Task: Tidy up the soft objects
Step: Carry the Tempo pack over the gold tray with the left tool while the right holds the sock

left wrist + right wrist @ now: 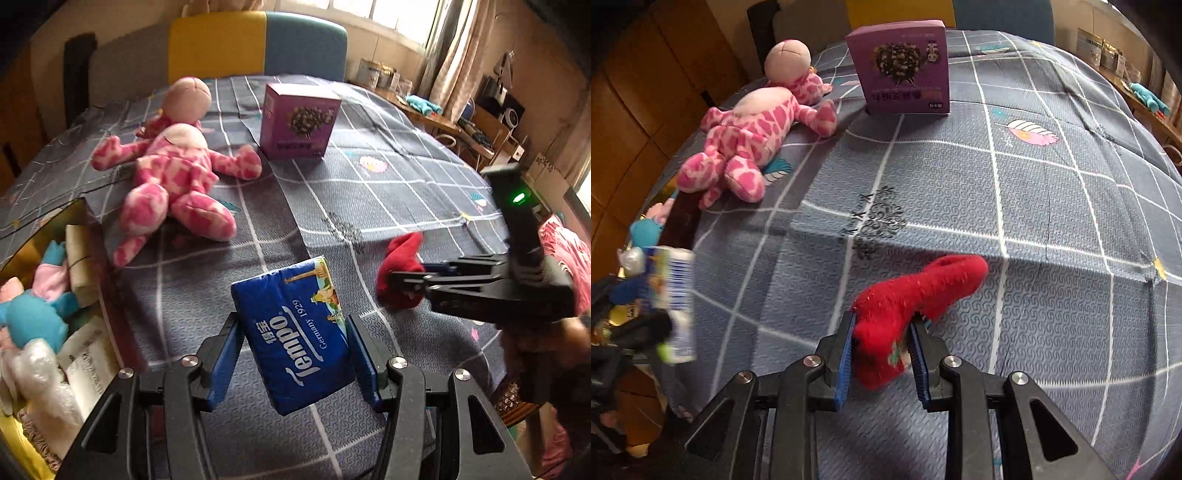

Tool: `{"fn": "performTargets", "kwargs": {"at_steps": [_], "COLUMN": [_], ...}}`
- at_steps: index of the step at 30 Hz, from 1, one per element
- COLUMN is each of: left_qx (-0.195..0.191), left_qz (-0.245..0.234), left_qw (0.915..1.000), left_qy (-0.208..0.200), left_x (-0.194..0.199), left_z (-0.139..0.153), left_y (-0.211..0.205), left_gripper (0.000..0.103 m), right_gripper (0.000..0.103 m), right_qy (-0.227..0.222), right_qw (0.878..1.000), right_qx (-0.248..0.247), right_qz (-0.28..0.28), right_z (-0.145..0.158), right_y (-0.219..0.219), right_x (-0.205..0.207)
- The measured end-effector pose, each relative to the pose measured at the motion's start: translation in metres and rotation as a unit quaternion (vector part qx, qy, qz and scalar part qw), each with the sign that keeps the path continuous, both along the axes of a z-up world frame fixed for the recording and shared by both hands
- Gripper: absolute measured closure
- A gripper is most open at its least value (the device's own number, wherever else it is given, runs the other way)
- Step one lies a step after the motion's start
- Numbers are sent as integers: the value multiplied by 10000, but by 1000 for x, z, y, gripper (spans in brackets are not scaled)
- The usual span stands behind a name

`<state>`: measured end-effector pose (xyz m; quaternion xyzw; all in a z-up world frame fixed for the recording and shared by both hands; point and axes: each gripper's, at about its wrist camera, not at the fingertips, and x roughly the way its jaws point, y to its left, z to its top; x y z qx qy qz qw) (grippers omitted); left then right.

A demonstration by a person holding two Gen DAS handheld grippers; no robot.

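My left gripper (293, 343) is shut on a blue Tempo tissue pack (295, 332) and holds it above the grey checked tablecloth (388, 192). The pack also shows blurred at the left of the right wrist view (674, 302). My right gripper (882, 339) is shut on a red sock (916, 295), whose far end rests on the cloth; it also shows in the left wrist view (400, 273). A pink spotted plush toy (173, 173) lies at the far left of the table.
A purple box (297, 122) stands upright at the back of the table. An open box (79, 214) at the left edge holds soft toys, including a blue one (35, 317). A yellow and blue chair back (258, 44) stands behind the table.
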<state>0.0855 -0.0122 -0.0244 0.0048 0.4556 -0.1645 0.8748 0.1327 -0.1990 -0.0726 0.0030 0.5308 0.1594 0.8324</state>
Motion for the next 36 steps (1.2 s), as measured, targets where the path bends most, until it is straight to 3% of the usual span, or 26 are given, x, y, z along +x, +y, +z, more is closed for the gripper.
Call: {"fn": "performTargets", "kwargs": {"at_steps": [3, 5, 29, 36], "left_qx": [15, -37, 11, -202], "left_qz": [142, 238, 1238, 2011], "left_qw": [9997, 9994, 9892, 9761], "left_qy": [-176, -235, -784, -801], "left_x": [-8, -10, -50, -65], "left_z": [8, 11, 39, 50], "left_y": [15, 25, 102, 172], "left_gripper": [47, 47, 47, 47], "right_gripper": [77, 77, 76, 76], "right_qy": [-102, -46, -148, -164], "right_qw": [9994, 9992, 9991, 9991], "right_qx": [-234, -141, -189, -241], "right_qz": [-249, -374, -343, -303], "right_z": [-2, -4, -7, -6], "right_y": [-9, -14, -12, -11], "right_x": [4, 5, 3, 2]}}
